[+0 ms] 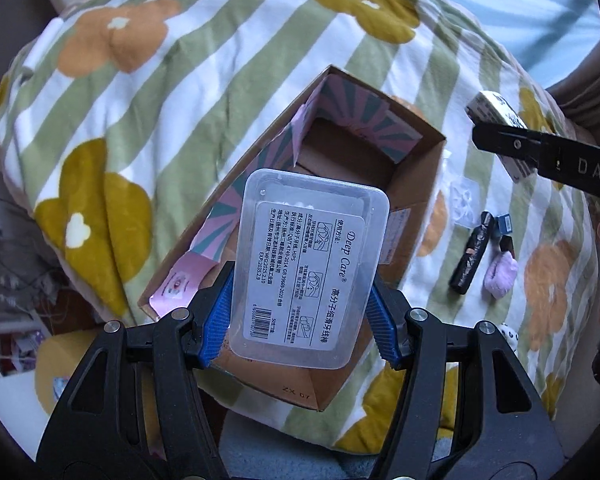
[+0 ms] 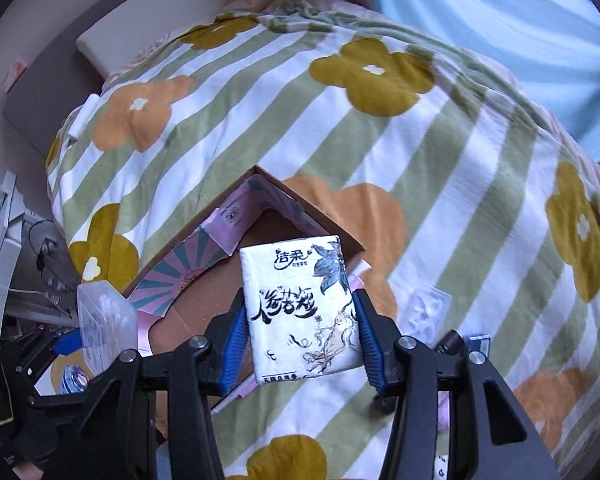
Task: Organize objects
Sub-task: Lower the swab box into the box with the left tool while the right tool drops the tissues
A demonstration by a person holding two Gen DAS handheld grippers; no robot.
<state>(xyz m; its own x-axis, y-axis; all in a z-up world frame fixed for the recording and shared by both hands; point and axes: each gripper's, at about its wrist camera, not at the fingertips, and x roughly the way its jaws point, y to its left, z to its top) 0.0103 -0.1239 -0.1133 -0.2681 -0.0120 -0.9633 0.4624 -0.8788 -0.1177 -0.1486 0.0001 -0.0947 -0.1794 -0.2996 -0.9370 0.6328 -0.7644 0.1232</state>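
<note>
My left gripper (image 1: 302, 300) is shut on a clear plastic floss-pick box (image 1: 312, 264) with a white label, held over the open cardboard box (image 1: 416, 204) on the flowered blanket. My right gripper (image 2: 300, 320) is shut on a white tissue pack (image 2: 300, 308) printed with black calligraphy, above the near corner of the same cardboard box (image 2: 204, 304). In the left wrist view the right gripper's black finger and the tissue pack (image 1: 496, 116) show at the upper right. The floss-pick box (image 2: 104, 320) shows at the left in the right wrist view.
On the blanket right of the box lie a black tube (image 1: 470, 256), a pink fluffy item (image 1: 500, 276), a small blue item (image 1: 505, 224) and a clear plastic blister (image 1: 466, 200). A cluttered floor with cables (image 2: 40, 256) lies left of the bed.
</note>
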